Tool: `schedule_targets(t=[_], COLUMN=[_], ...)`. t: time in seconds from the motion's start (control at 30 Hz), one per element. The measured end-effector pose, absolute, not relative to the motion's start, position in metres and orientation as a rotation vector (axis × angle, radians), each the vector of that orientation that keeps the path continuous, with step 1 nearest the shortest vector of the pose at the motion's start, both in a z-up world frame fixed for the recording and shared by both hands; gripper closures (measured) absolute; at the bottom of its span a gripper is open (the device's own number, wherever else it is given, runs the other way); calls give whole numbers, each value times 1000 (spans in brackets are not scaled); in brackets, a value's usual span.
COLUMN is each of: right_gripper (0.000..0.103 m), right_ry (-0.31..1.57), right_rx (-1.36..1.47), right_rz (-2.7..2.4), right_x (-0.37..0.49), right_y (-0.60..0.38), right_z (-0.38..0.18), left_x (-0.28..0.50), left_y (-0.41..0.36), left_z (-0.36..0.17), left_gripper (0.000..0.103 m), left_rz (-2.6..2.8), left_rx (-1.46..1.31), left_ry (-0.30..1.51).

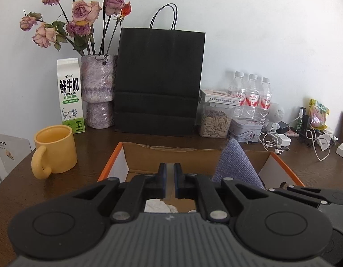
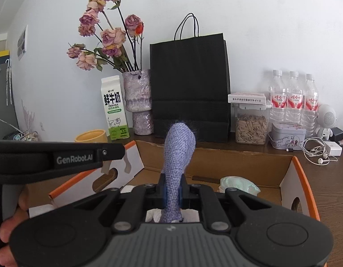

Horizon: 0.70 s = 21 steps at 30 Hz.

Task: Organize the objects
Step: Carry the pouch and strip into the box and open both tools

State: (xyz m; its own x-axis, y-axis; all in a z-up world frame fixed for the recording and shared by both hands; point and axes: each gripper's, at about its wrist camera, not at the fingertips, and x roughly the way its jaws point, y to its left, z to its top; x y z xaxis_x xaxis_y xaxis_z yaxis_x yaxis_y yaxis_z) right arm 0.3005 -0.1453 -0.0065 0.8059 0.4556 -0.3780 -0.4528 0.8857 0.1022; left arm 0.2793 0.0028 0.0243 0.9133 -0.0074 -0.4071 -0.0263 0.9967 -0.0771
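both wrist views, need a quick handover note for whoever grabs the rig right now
Right claw: shut on the purple cloth, which sticks up above the cardboard box.
Left claw: shut, nothing between its pads, also over the box.
In the box: white crumpled paper and a pale green wad.
On the table, outside the box: yellow mug, milk carton, earphones.
Done: some soft items boxed.
Left: probably settle the cloth, then sort what stays out.
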Motion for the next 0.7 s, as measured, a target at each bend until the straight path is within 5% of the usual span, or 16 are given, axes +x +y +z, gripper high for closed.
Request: schedule_targets(t=[0.17, 0.27, 0.33, 0.4, 0.47, 0.7], right_gripper=[93, 84, 56, 14, 8, 0], right_ry=[436, 433, 438, 438, 430, 412], right_rx=[11, -7, -11, -11, -16, 2], right_rz=[473, 435, 408, 375, 342, 305], right_x=[311, 311, 310, 309, 307, 303], right_y=[-146, -146, -148, -152, -156, -167], right_z=[-17, -19, -20, -21, -21, -18], left_x=[286, 284, 282, 277, 272, 267], left_y=[2, 2, 2, 1, -1, 4], left_z=[14, 12, 10, 10, 12, 14], left_gripper=[96, 91, 74, 18, 0, 0], left_rz=[9, 30, 35, 60, 103, 136], left_rx=[-72, -75, -74, -61, -40, -51], left_ry=[427, 414, 402, 378, 340, 342])
